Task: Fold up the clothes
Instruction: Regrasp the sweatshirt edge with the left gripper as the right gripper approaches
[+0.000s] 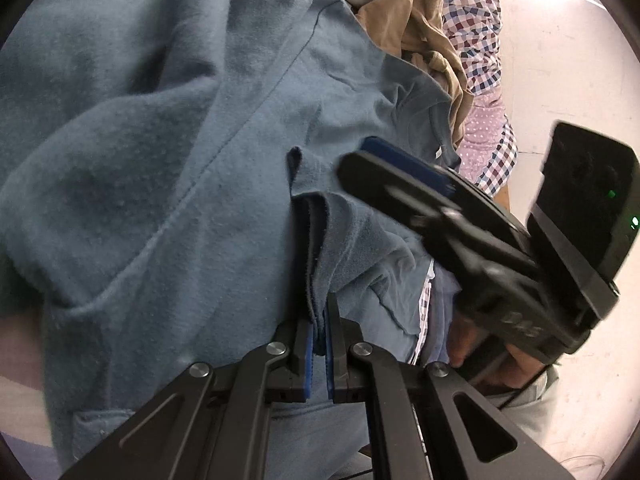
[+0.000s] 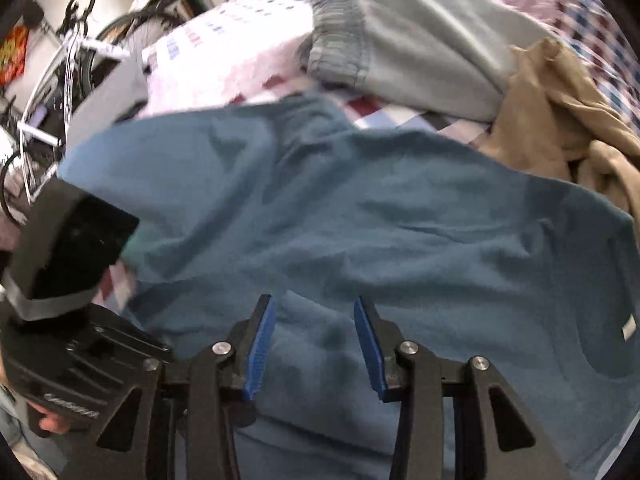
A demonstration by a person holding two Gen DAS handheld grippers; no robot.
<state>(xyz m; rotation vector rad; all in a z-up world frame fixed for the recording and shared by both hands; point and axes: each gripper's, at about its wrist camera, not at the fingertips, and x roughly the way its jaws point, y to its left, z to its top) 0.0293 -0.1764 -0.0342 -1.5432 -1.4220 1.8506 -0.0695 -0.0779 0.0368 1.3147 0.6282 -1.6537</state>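
Surroundings: bedding, bicycle and floor noted.
A checked bedspread (image 2: 600, 28) in red, blue and white, with pink dotted panels, covers the bed. A bicycle (image 2: 76, 52) with a white frame stands beside the bed at upper left. Pale floor (image 1: 560, 60) shows beyond the bed edge.

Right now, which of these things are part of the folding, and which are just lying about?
In use:
blue shirt
left gripper, shut on its edge
right gripper, open above it

Lying about:
tan garment
grey sweatshirt
checked bedsheet
bicycle
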